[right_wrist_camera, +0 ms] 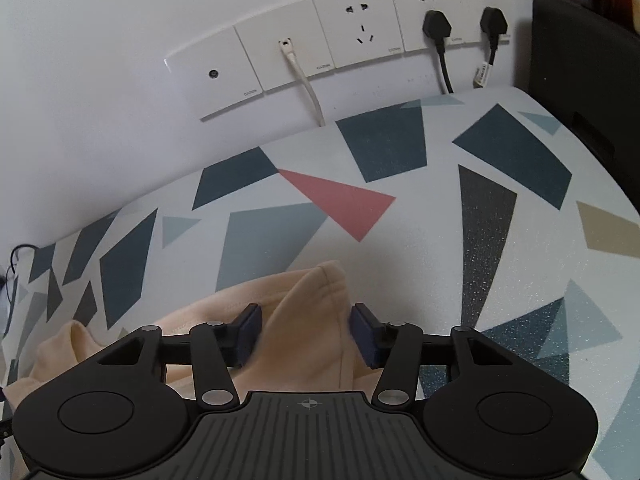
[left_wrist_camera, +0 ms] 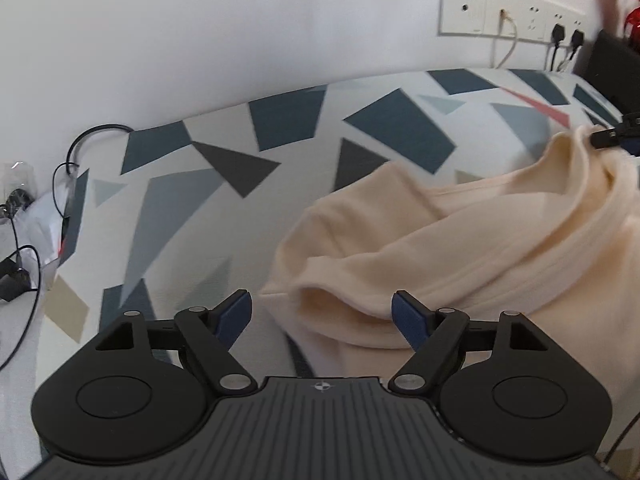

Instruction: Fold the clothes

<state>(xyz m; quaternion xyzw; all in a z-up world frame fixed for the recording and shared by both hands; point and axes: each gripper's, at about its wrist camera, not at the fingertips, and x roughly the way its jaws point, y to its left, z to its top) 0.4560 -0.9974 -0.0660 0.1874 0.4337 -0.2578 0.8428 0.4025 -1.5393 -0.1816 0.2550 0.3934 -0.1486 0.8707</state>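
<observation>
A cream garment [left_wrist_camera: 460, 240] lies crumpled on the right half of the patterned tablecloth [left_wrist_camera: 240, 140]. My left gripper [left_wrist_camera: 322, 312] is open wide, and a rolled sleeve end [left_wrist_camera: 320, 300] lies between its blue pads [left_wrist_camera: 236, 316] without touching them. The right gripper [left_wrist_camera: 612, 136] shows at the far right, at a raised peak of the cloth. In the right wrist view, my right gripper [right_wrist_camera: 306, 330] straddles an upright fold of the garment [right_wrist_camera: 312, 312]. Its pads [right_wrist_camera: 362, 336] stand close on either side of the fold, and a thin gap shows at the right pad.
A row of wall sockets [right_wrist_camera: 360, 36] with two black plugs [right_wrist_camera: 436, 24] and a white cable sits behind the table [right_wrist_camera: 400, 220]. A black box [right_wrist_camera: 580, 60] stands at the right edge. Cables and plastic bags [left_wrist_camera: 24, 240] clutter the left side.
</observation>
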